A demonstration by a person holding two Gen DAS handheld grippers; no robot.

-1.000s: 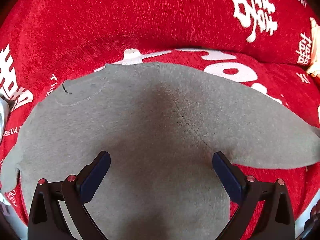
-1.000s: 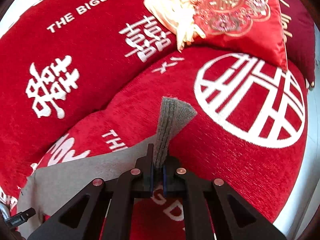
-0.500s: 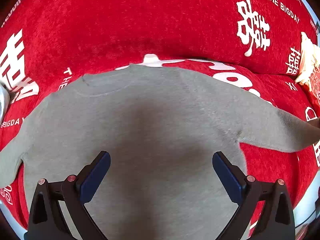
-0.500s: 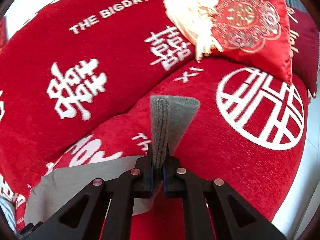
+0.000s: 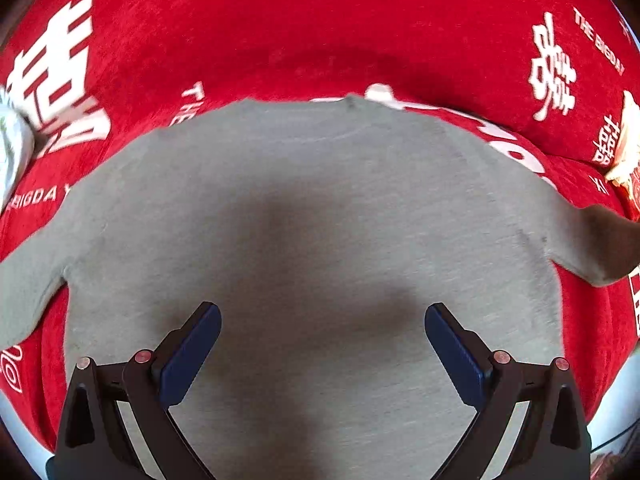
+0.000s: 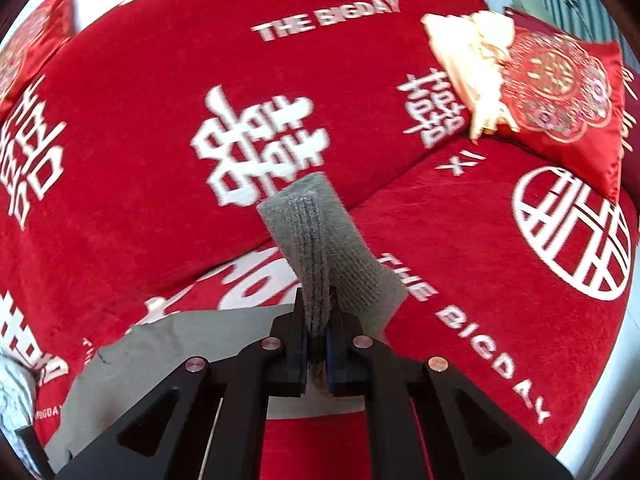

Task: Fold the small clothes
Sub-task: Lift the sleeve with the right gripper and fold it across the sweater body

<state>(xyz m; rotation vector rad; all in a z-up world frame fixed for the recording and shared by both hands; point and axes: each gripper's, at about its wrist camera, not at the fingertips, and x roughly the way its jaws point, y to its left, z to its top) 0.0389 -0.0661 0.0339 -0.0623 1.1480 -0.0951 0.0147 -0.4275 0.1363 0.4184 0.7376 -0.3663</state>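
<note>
Sweater (image 5: 312, 208) lay flat on the red sofa cover (image 5: 280, 32). My left gripper (image 5: 322, 344) hovered wide, empty. My right gripper (image 6: 316, 344) clamped its cuff (image 6: 316, 240).

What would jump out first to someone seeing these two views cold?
The red sofa cover with big white characters fills both views. A grey sweater lies spread flat on the seat under the open left gripper. The right gripper is shut on the sweater's ribbed cuff, which stands up from its fingers, with a red embroidered cushion at upper right.

Home: red-covered sofa (image 6: 160, 120), cushion (image 6: 560, 92)
</note>
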